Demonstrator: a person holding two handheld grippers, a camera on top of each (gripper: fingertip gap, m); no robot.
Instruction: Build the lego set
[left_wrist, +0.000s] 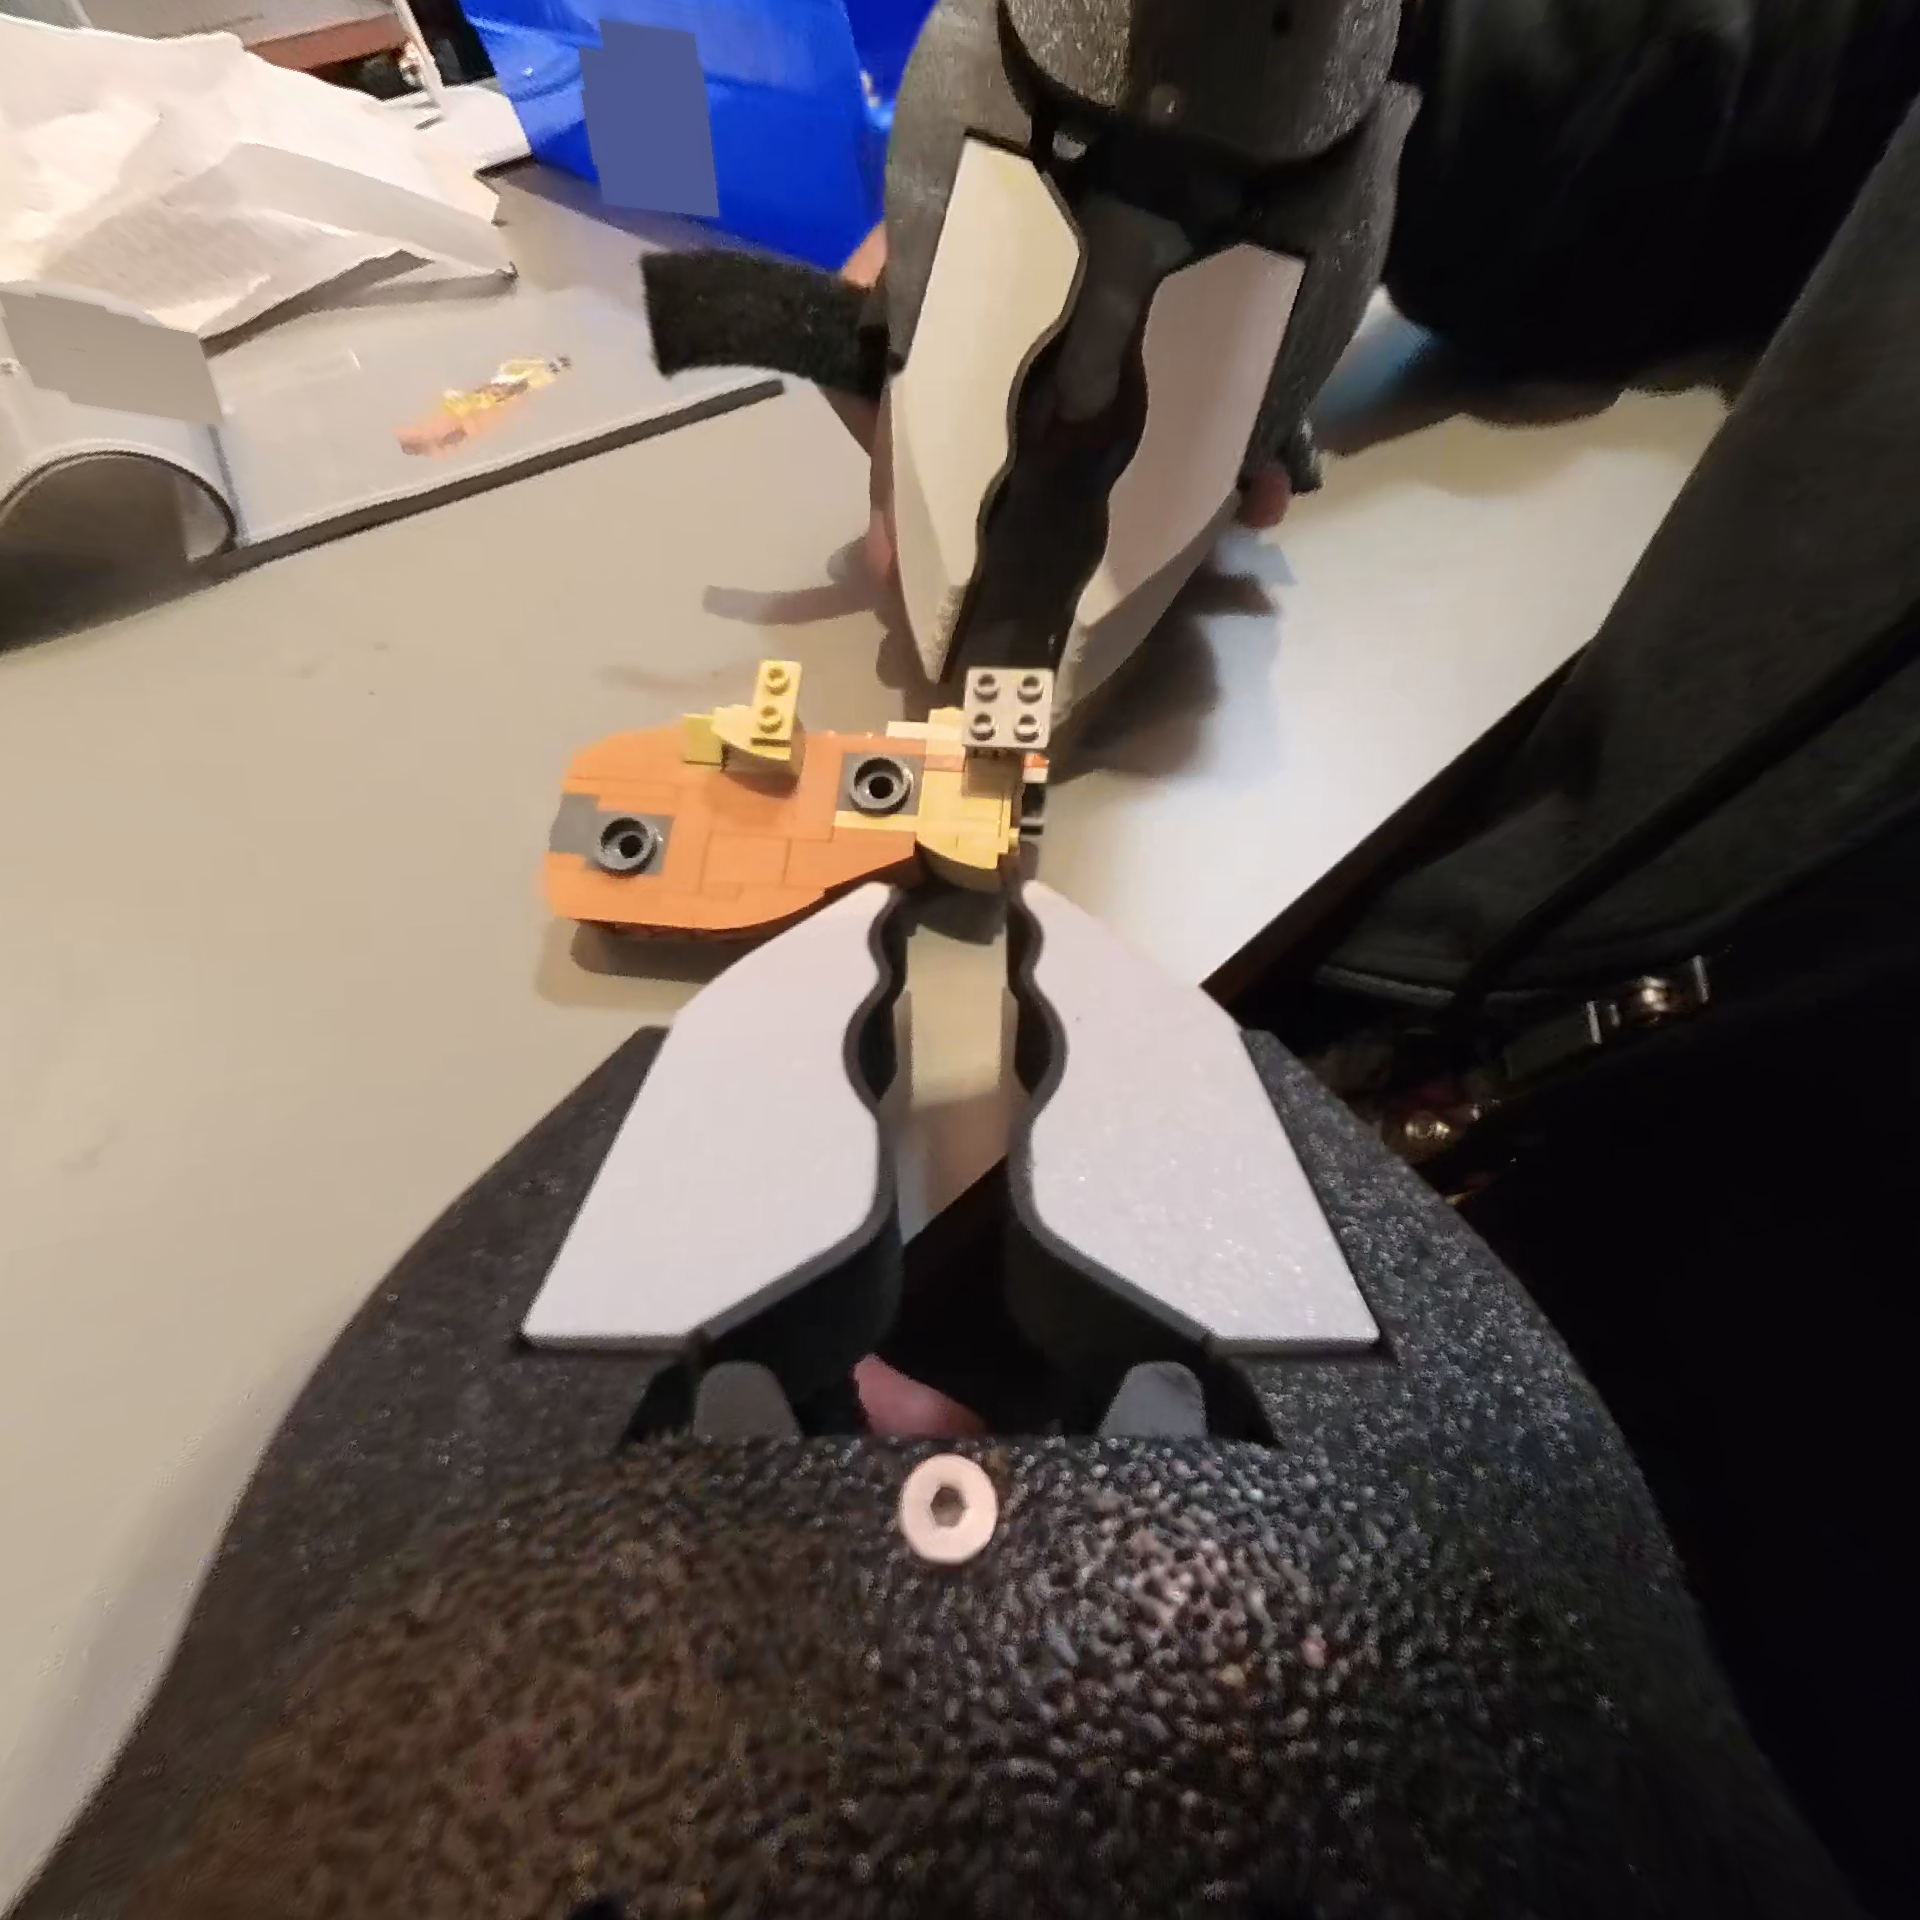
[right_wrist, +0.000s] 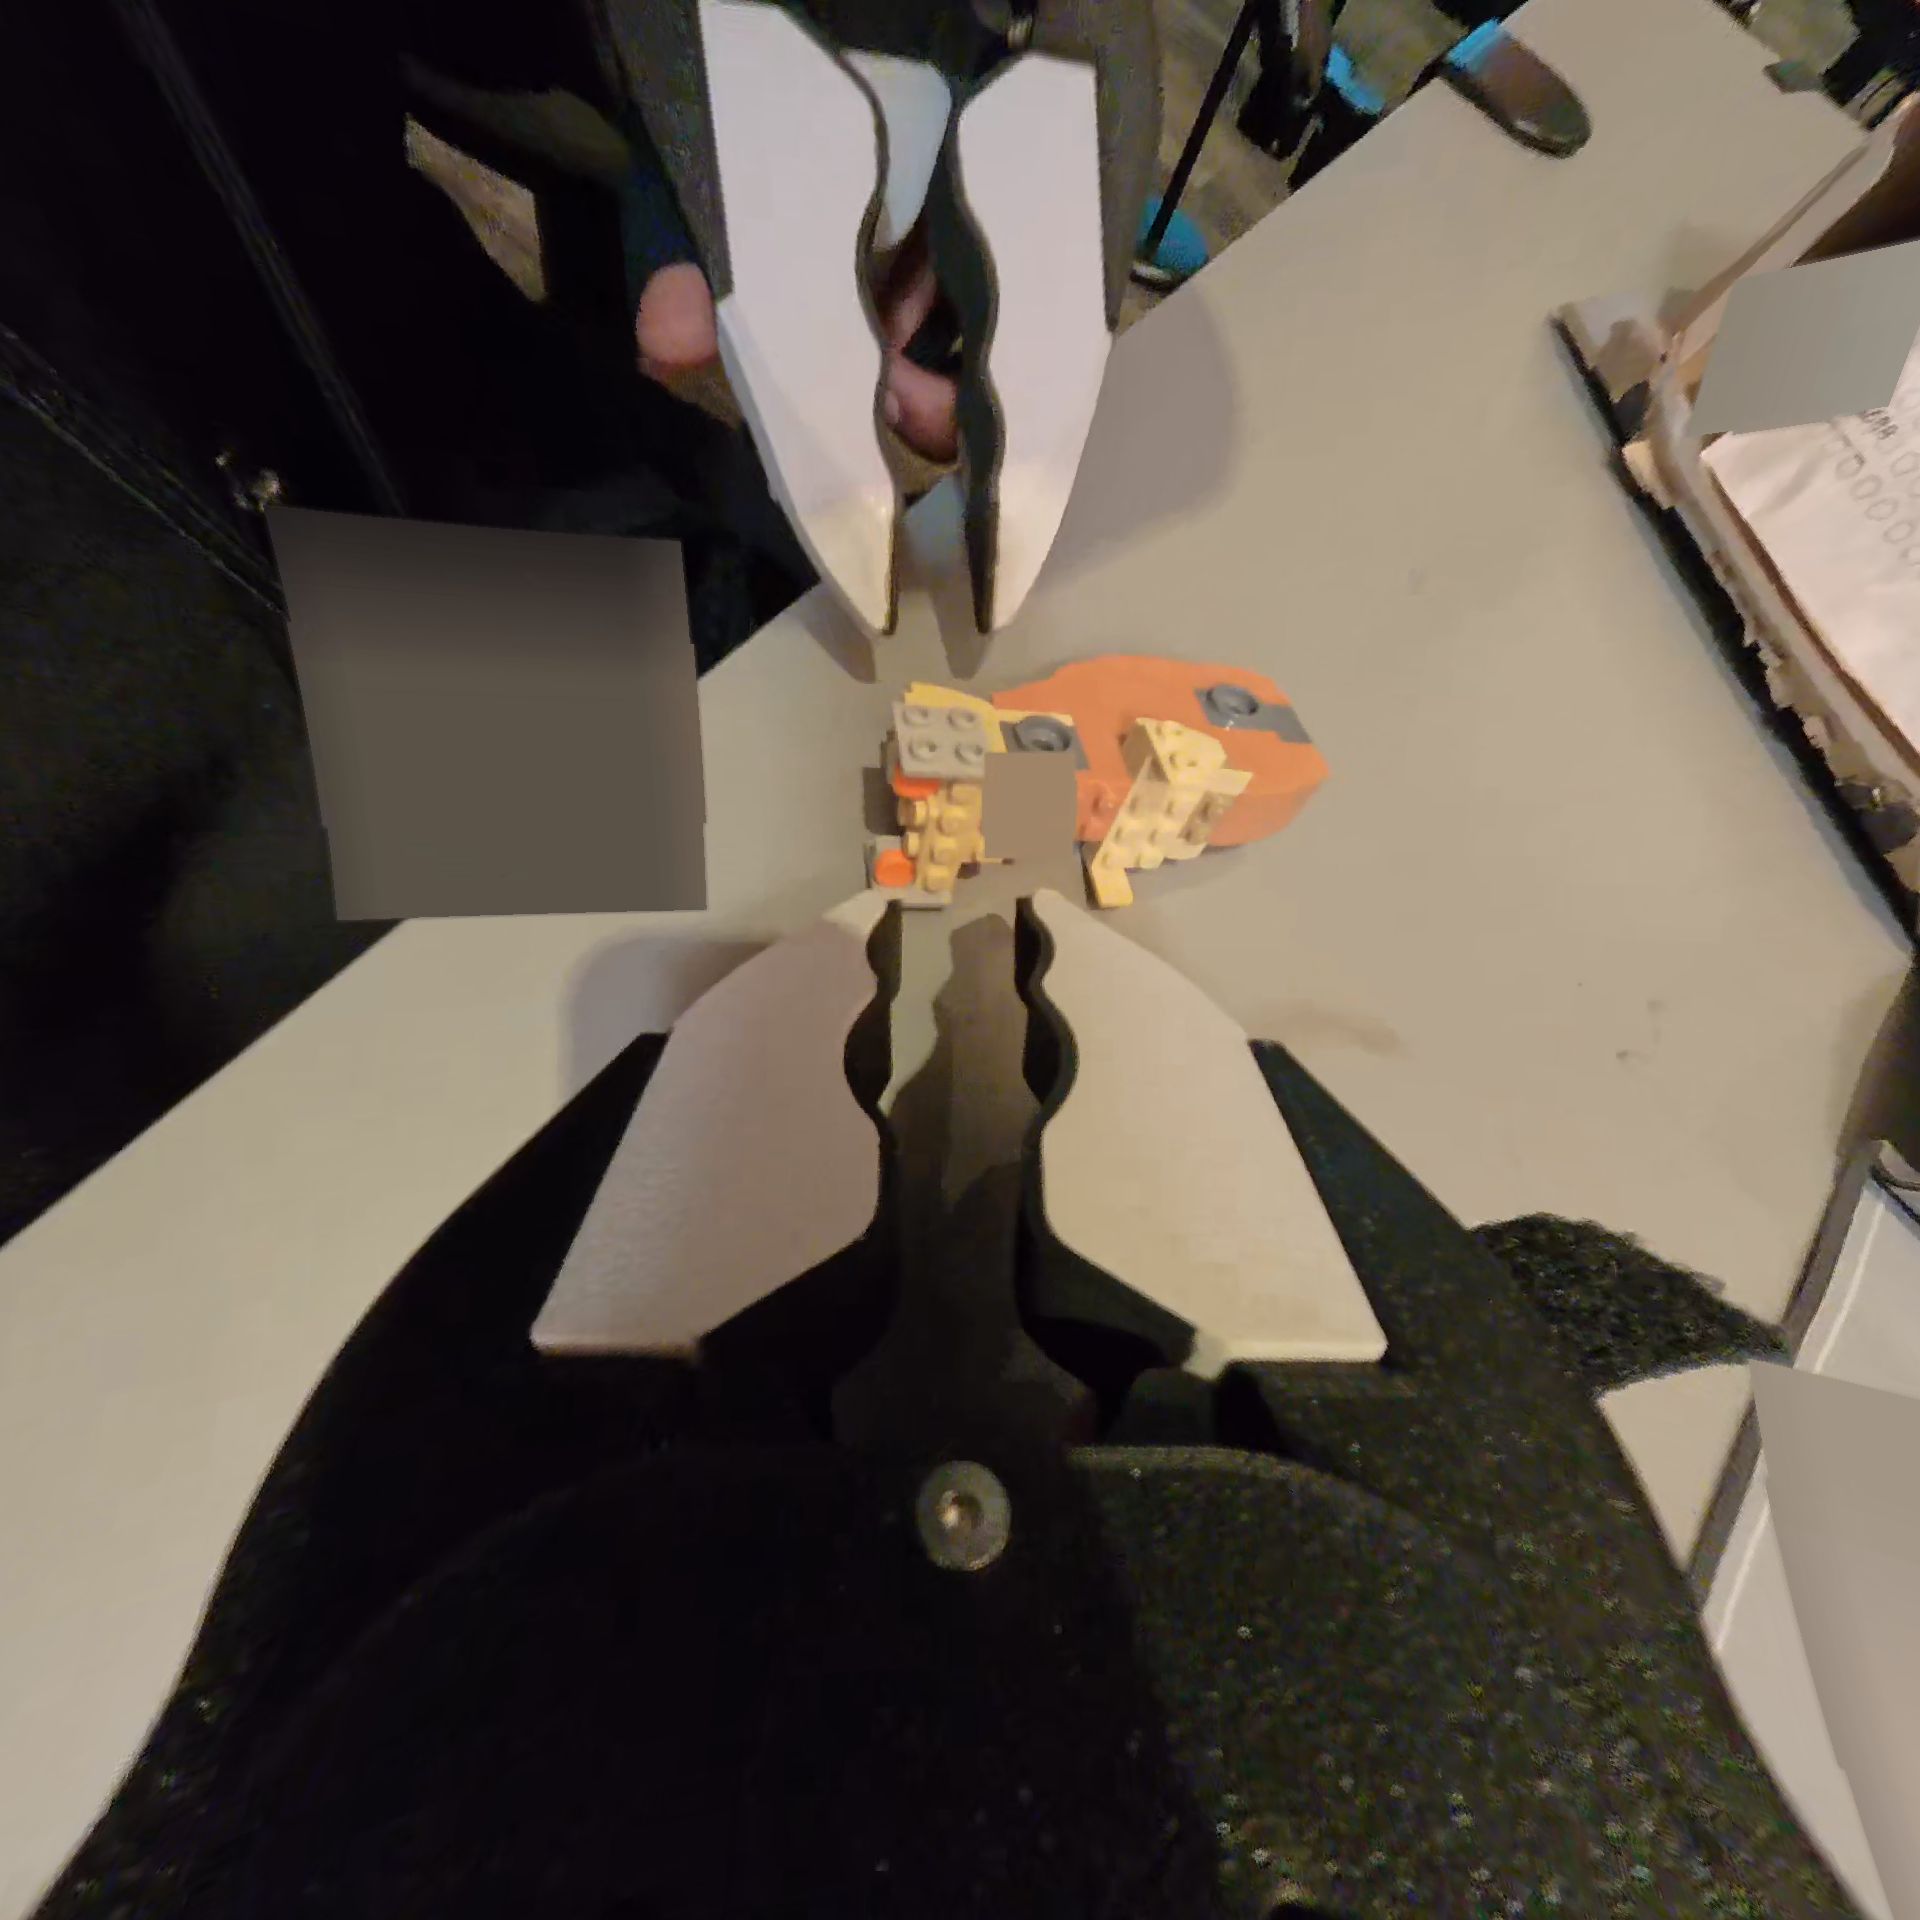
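Observation:
A Lego model with a flat orange body (left_wrist: 748, 842) lies on the grey table (left_wrist: 312, 935). It has tan bricks (left_wrist: 764, 732) and a grey two-by-two plate (left_wrist: 1006, 709) raised at its right end. My left gripper (left_wrist: 958, 899) is at the model's near side, its fingers a narrow gap apart with nothing between them. My right gripper (left_wrist: 1008, 665) comes from the far side, tips just behind the grey plate. In the right wrist view the right gripper (right_wrist: 956, 906) is slightly open beside the model (right_wrist: 1143, 696). The left gripper (right_wrist: 935, 629) faces it, and the grey plate (right_wrist: 940, 746) sits between them.
A blue bin (left_wrist: 769, 104) and crumpled white papers (left_wrist: 208, 208) are at the back left. A grey folder with a picture sheet (left_wrist: 478, 395) lies there too. The table edge (left_wrist: 1299, 914) runs close on the right. A box with papers (right_wrist: 1818, 520) stands beyond the model. There is about 6 centimeters between the tips of the two grippers.

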